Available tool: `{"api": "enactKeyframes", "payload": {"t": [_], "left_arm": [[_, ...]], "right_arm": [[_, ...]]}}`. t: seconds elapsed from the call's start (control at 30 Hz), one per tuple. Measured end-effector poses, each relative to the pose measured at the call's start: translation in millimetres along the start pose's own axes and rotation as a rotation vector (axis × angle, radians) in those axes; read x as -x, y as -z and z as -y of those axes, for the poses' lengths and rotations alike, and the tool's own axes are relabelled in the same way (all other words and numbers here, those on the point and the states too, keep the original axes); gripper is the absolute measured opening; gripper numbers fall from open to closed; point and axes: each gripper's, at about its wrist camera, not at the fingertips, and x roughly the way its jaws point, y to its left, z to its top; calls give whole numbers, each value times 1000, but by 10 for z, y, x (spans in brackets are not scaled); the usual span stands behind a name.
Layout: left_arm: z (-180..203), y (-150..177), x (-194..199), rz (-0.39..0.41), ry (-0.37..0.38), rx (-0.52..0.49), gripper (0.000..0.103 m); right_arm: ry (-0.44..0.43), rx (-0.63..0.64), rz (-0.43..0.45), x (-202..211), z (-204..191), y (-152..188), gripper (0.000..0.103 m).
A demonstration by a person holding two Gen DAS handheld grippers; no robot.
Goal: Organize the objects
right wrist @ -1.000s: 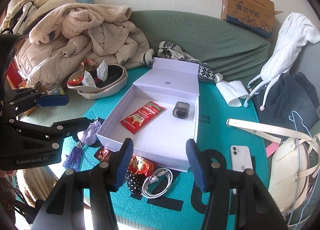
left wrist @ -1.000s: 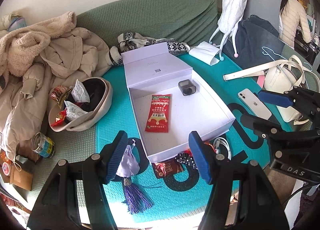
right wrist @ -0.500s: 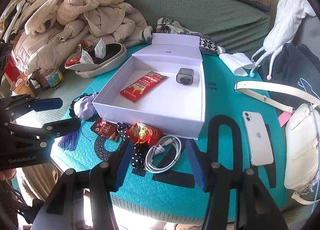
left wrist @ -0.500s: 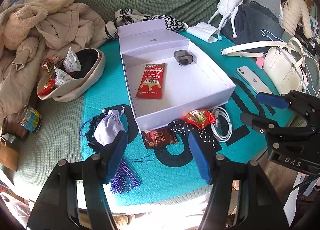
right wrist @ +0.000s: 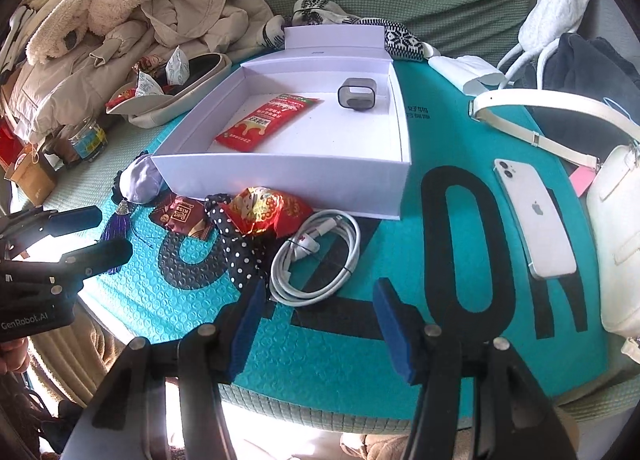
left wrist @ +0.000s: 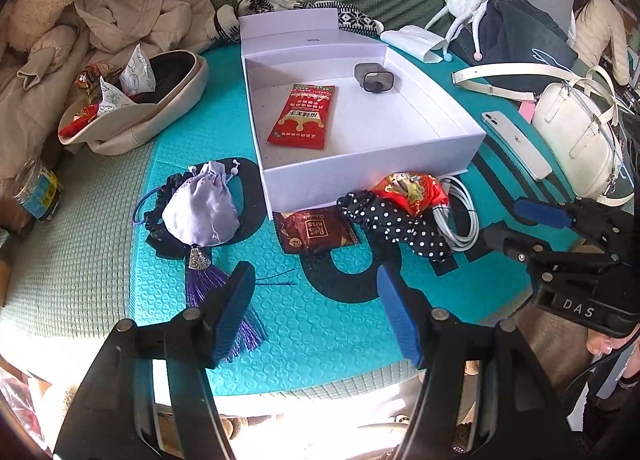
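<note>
An open white box (left wrist: 372,176) (right wrist: 280,172) sits on a teal mat and holds a red packet (left wrist: 304,116) and a grey case (left wrist: 374,78). In front of it lie a lilac pouch (left wrist: 202,204) with a purple tassel, a brown sachet (left wrist: 316,228), a polka-dot cloth (left wrist: 400,224), a red snack bag (right wrist: 264,210) and a coiled white cable (right wrist: 316,256). My left gripper (left wrist: 316,312) is open and empty, hovering near the mat's front edge before the sachet. My right gripper (right wrist: 318,324) is open and empty, just in front of the cable.
A white phone (right wrist: 536,216) and a white handbag (right wrist: 616,244) lie right of the box. A beige cap (left wrist: 140,116) with wrappers, a jar (left wrist: 34,188) and piled coats (right wrist: 120,40) are at the left. Socks (left wrist: 304,8) lie behind the box.
Both grippers have drawn back toward the mat's front edge and tilted down; the box looks farther away and the loose items in front of it have come into full view. Both stayed open.
</note>
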Motion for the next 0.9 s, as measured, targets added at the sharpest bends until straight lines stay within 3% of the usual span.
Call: {"api": "enactKeyframes", "payload": {"t": [0.47,0.7,0.9], "left_arm": [[-489,215,-161,-1,-66,133,62],[-707,305,-286,-41,-104,195,62],[-834,310,-390,-55,-122,237,62]], "right_arm": [[45,14,-5,-339,-103,-11,77],[37,-43,36,-359,8,-59,77],[61,-4,26,-458,-7,-94,77]]}}
